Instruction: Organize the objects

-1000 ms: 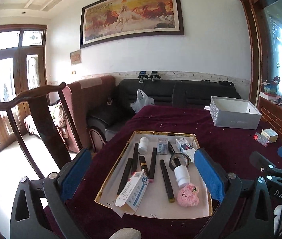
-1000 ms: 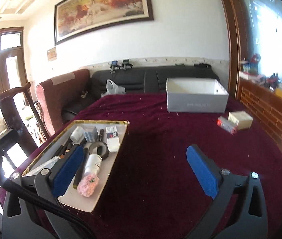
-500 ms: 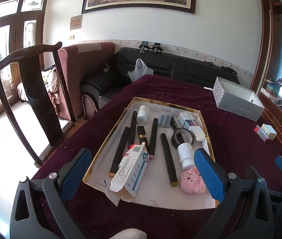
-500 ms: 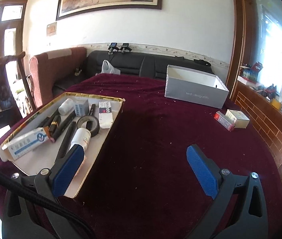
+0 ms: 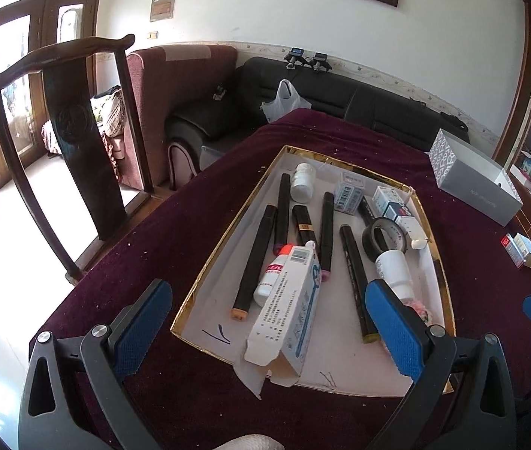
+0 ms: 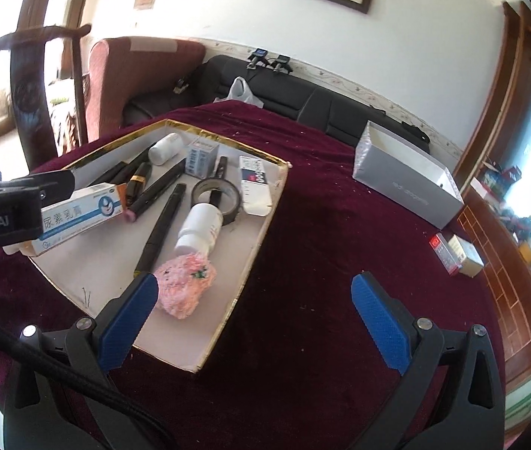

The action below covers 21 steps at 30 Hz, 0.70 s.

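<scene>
Both grippers have come lower over the tray (image 5: 211, 273), the left gripper (image 5: 269, 322) spread above the ointment box (image 5: 287, 307) at its near edge, the right gripper (image 6: 254, 315) spread beside the pink ball (image 6: 184, 285); descend straight, then close gently.

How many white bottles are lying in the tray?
3: one at the far end, one beside the tape roll, one half under the long carton. Others may be hidden.
</scene>
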Available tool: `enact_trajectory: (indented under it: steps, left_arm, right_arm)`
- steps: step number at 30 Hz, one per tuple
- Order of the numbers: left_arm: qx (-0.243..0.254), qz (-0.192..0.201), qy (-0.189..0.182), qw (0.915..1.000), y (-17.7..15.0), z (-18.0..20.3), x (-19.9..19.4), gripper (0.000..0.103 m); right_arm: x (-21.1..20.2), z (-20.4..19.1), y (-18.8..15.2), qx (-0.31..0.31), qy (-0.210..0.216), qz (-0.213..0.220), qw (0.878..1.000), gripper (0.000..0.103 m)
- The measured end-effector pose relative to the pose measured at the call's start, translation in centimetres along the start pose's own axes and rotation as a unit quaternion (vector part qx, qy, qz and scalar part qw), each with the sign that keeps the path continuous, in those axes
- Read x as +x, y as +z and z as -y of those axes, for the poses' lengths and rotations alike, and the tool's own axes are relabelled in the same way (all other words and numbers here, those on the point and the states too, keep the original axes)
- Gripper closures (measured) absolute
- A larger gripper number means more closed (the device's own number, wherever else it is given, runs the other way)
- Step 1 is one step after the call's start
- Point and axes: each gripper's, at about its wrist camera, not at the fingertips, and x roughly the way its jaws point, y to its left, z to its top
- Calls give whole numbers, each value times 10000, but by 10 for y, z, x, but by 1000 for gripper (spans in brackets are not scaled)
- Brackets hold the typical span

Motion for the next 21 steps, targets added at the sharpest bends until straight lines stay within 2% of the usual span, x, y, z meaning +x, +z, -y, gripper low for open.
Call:
enact_trajectory:
  steps: [6, 15, 21]
  left_arm:
    - [-90, -59, 104, 9999, 2, -12, 6, 1]
    - [-207, -180, 79, 9996, 2, -21, 14, 1]
    - [-113, -120, 149, 9998, 1, -16, 11, 1]
  right_arm:
    - [7, -15, 7, -249, -3, -137, 9996, 0]
    - [17, -13, 8, -135, 119, -316, 9993, 0]
    - [16, -15, 8, -142, 145, -321, 9993, 0]
